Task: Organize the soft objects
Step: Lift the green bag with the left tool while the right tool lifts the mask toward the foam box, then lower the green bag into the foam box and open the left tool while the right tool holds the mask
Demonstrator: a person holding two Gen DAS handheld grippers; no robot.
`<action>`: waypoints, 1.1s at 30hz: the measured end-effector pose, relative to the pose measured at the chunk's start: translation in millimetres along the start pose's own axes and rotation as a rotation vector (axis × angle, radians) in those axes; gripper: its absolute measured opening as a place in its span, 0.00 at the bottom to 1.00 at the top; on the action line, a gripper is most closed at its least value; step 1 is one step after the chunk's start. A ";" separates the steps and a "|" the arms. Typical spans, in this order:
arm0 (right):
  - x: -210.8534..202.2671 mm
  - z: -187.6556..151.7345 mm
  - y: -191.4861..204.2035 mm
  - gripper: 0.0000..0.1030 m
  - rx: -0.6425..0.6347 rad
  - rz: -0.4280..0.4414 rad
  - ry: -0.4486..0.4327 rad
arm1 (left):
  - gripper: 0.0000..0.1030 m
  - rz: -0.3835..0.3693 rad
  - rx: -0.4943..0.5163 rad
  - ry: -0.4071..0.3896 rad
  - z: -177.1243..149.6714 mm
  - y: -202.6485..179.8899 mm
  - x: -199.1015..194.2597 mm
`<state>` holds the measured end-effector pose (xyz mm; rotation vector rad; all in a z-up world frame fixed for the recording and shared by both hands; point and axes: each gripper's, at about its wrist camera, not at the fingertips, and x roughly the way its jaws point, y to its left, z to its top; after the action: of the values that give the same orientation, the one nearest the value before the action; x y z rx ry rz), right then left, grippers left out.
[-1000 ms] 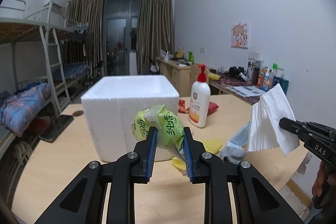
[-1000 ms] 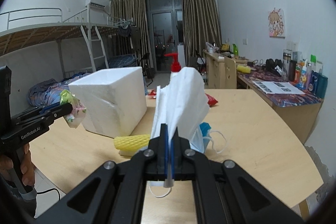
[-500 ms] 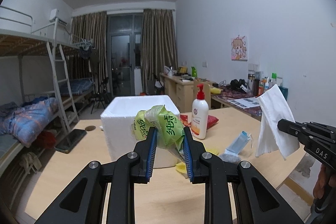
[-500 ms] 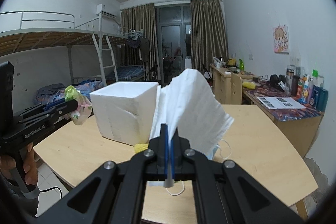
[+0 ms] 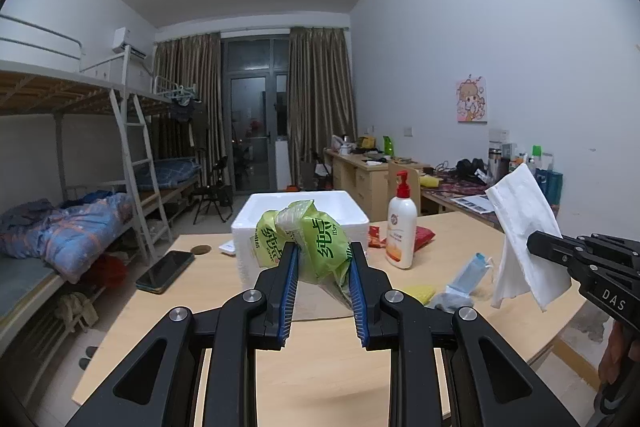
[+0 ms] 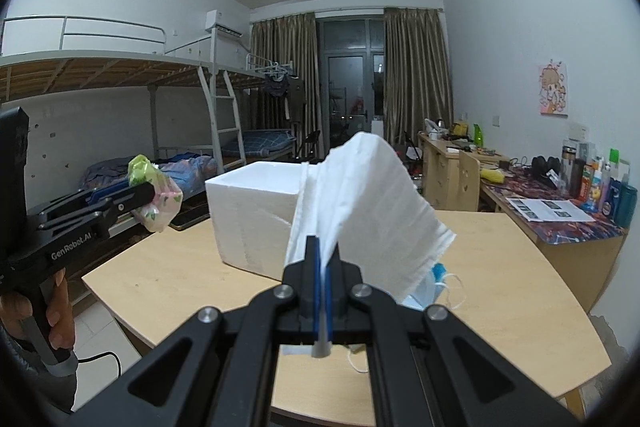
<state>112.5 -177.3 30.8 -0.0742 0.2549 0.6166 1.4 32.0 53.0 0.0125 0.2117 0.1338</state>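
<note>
On the left, the left gripper pinches a crumpled green tissue pack between its blue pads, holding it in the air in front of the open white foam box, which I take to be the bin for the soft things. Further right, a yellow sponge and a blue face mask lie on the wooden table, not yet put away. At far right the right gripper, fingers pressed together, clamps a white paper towel above the table; whether anything already lies inside the box cannot be told from here, so most of the sorting seems left.
</note>
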 end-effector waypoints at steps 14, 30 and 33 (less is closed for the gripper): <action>31.2 14.6 32.9 0.04 -0.057 0.131 0.003 | 0.25 0.113 -0.033 0.002 1.3 29.0 -0.2; 60.0 46.5 42.5 0.04 -0.073 0.184 -0.009 | 0.25 0.139 -0.076 0.033 25.2 51.7 37.3; 63.9 57.1 44.0 0.04 -0.083 0.185 -0.017 | 0.25 0.139 -0.079 0.029 34.0 54.3 44.3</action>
<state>149.4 -97.3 69.8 -0.1266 0.2212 0.8113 44.4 91.8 78.4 -0.0534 0.2340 0.2804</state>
